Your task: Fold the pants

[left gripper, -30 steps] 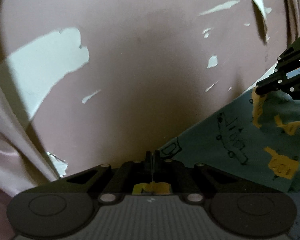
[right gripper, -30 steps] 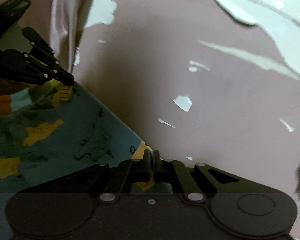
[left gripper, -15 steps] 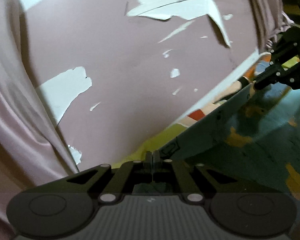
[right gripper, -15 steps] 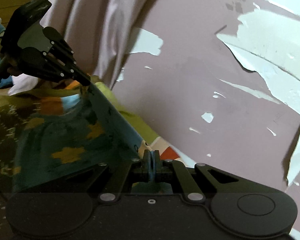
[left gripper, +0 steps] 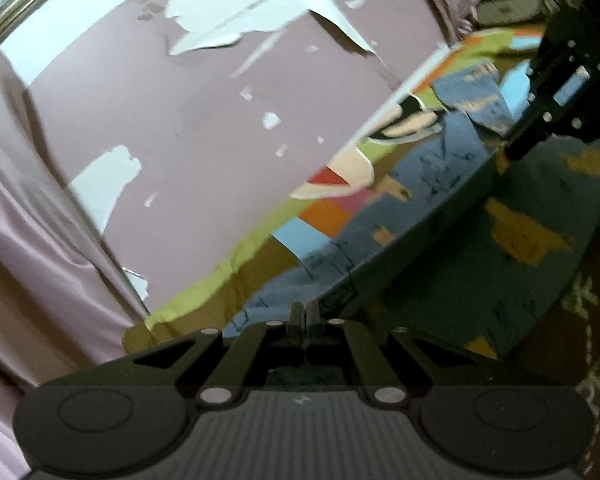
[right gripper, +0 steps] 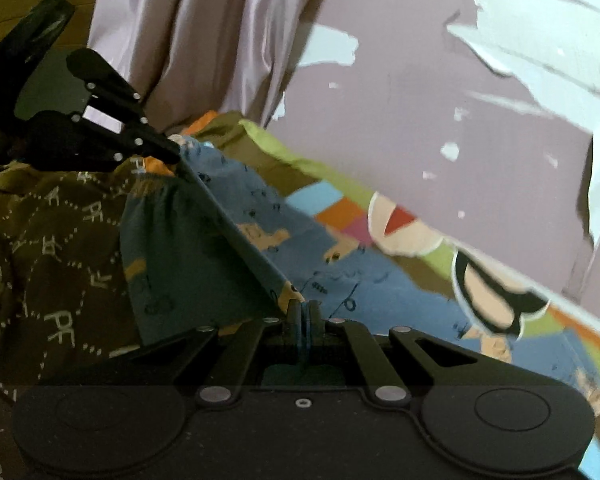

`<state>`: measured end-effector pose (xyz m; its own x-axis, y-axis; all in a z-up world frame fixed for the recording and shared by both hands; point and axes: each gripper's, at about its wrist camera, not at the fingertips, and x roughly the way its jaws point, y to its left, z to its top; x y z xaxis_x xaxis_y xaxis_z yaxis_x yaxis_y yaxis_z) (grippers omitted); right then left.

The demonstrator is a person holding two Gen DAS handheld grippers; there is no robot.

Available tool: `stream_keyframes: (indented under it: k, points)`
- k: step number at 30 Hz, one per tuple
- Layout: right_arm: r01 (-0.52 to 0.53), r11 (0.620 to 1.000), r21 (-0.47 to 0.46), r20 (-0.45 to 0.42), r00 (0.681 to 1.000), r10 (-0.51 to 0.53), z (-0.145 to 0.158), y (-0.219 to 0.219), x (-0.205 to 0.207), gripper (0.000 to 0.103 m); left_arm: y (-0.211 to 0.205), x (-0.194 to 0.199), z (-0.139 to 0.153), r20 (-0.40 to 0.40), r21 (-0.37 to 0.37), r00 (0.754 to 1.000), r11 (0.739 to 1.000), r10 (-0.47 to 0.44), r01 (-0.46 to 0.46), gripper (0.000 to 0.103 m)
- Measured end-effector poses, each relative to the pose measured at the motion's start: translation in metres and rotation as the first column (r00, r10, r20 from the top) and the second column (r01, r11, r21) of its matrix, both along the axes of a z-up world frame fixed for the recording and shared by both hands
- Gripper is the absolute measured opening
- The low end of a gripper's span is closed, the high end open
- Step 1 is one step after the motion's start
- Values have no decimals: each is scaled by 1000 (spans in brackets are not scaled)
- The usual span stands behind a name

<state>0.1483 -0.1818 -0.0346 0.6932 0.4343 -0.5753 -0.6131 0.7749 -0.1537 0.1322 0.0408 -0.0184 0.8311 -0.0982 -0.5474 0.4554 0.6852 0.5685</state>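
Two pairs of tongs pinch the same blue pants (left gripper: pixel 512 240), one at each end of a taut fabric edge. The left tongs (left gripper: pixel 304 312) are closed tight on one corner of that edge, their fingers pressed together with cloth between them. The right tongs (right gripper: pixel 304 312) are likewise clamped shut on the other corner, a strip of blue cloth showing between the fingers. From the left wrist view the right tongs (left gripper: pixel 518 148) appear at the far end of the stretched edge; from the right wrist view the left tongs (right gripper: pixel 172 156) do the same.

The pants (right gripper: pixel 204 248), blue with yellow patches and small dark drawings, hang lifted between the two grips, while more of the blue cloth lies spread on the bed below. That bed carries a bright sheet (right gripper: pixel 340 208) with green, orange and pink blocks and a cartoon figure, and it runs along a mauve wall (left gripper: pixel 204 128) with peeling paint. A pale pink curtain (right gripper: pixel 204 40) hangs by the bed's corner. An olive patterned cloth (right gripper: pixel 52 240) lies just beside the pants.
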Motion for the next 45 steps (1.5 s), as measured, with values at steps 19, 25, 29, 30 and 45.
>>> stream_keyframes:
  k: [19, 25, 29, 30, 45]
  points:
    - [-36, 992, -119, 38, 998, 41, -28, 15, -23, 52, -3, -12, -37, 0, 98, 993, 989, -115, 115, 50]
    - [-105, 965, -239, 63, 990, 123, -30, 25, -17, 49, -11, -8, -40, -28, 119, 994, 987, -106, 108, 20]
    - [-124, 945, -304, 72, 986, 152, -31, 30, -12, 28, -18, -3, -39, -39, 125, 995, 987, -95, 99, 5]
    - [-132, 939, -318, 69, 984, 162, -31, 32, -12, 10, -18, -2, -38, -43, 119, 995, 988, -95, 100, 2]
    - [-155, 916, -371, 64, 980, 191, -14, 32, -60, 1, -11, -33, -30, -51, 121, 977, 969, -209, 214, 0]
